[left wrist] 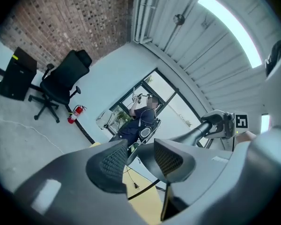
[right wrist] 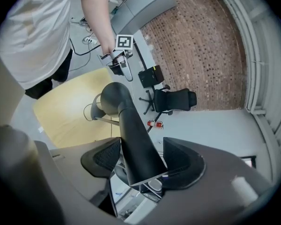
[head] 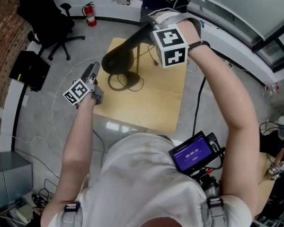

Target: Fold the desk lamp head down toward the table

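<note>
**Lamp head up, right jaws loose around its end: the fold is yet to be made**

You are at the start of the fold. The lamp head (right wrist: 130, 125) slants up off the table (head: 168, 103), its rounded rear end low over the middle of the tabletop and its wide end raised toward the far right. The lamp base (head: 125, 82) sits on the wood just near of that rounded end.

Your right gripper (right wrist: 138, 161) is tilted down at the raised end. Its jaws stand wide apart with the wide end between them, and the pads look to lie just beside the shade rather than pressing on it. Your left gripper (left wrist: 140, 161) is held level off the table's left edge, jaws apart with nothing between them. It is near the rounded end but touches nothing.

For the next move, I judge that you should close the right jaws squarely on the shade, then swing that end down toward the tabletop in an arc about the joint. The base looks light, so bringing the left gripper onto it may keep the lamp from tipping or sliding.
</note>
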A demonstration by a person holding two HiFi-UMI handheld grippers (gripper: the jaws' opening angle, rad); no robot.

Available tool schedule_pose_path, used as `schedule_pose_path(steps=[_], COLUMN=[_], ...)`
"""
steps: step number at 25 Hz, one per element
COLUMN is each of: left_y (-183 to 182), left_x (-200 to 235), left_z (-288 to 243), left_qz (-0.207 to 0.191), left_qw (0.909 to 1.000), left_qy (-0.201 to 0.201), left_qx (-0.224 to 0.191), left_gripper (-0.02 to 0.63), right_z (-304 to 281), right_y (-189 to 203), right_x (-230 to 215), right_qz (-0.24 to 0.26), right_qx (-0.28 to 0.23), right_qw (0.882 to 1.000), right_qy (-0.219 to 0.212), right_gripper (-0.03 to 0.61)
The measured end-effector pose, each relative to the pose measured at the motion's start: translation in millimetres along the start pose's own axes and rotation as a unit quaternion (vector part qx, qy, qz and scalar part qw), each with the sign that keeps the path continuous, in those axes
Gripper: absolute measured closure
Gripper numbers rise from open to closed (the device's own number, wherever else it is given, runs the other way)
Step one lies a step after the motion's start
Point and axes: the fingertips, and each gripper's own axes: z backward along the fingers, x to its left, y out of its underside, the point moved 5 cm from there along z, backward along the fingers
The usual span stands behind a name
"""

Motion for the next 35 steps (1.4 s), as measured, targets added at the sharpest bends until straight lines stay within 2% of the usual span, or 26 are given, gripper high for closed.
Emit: schedule_pose_path(steps=[4,7,11,16,20,22,24,26,30,32,35], left_y=[-20,-30,-34,-25,-21,-22,-21,-16,0,7,16], left_x=[-9,-16,-34,-51,-65,-71,-75,-81,-102,-110,-117], left_z=[20,39,58,63,63,64,67,72,81,81,89], left_qz=[-0.062,-0.116,-0.164,-0.178,-0.186,-0.192,-0.195,-0.206,-0.254,-0.265,-0.258], left_qw=[0.9980,0.9930,0.9862,0.9837,0.9821,0.9808,0.9799,0.9775,0.9647,0.9612,0.9630], left_qy=[-0.011,-0.023,-0.014,0.004,0.024,0.032,0.038,0.043,0.057,0.063,0.061], left_qx=[0.000,0.009,0.018,0.022,0.022,0.019,0.017,0.021,0.042,0.045,0.048], left_gripper=[0.439,0.439,0.440,0.451,0.451,0.453,0.459,0.468,0.490,0.514,0.590], right_z=[9,15,25,28,34,40,47,54,68,70,72], right_y=[2,4,6,14,24,26,26,24,19,21,24], right_x=[-5,-1,9,2,0,1,5,16,40,51,81], right_qz=[-0.050,-0.081,-0.099,-0.112,-0.153,-0.182,-0.222,-0.270,-0.352,-0.387,-0.445], right_qx=[-0.042,-0.065,-0.089,-0.083,-0.097,-0.113,-0.138,-0.174,-0.244,-0.272,-0.304], right_qw=[0.998,0.994,0.988,0.986,0.978,0.971,0.958,0.940,0.895,0.873,0.836], right_qy=[0.014,0.037,0.073,0.095,0.100,0.110,0.118,0.119,0.122,0.122,0.102], right_gripper=[0.276,0.268,0.253,0.284,0.284,0.298,0.327,0.360,0.493,0.566,0.566])
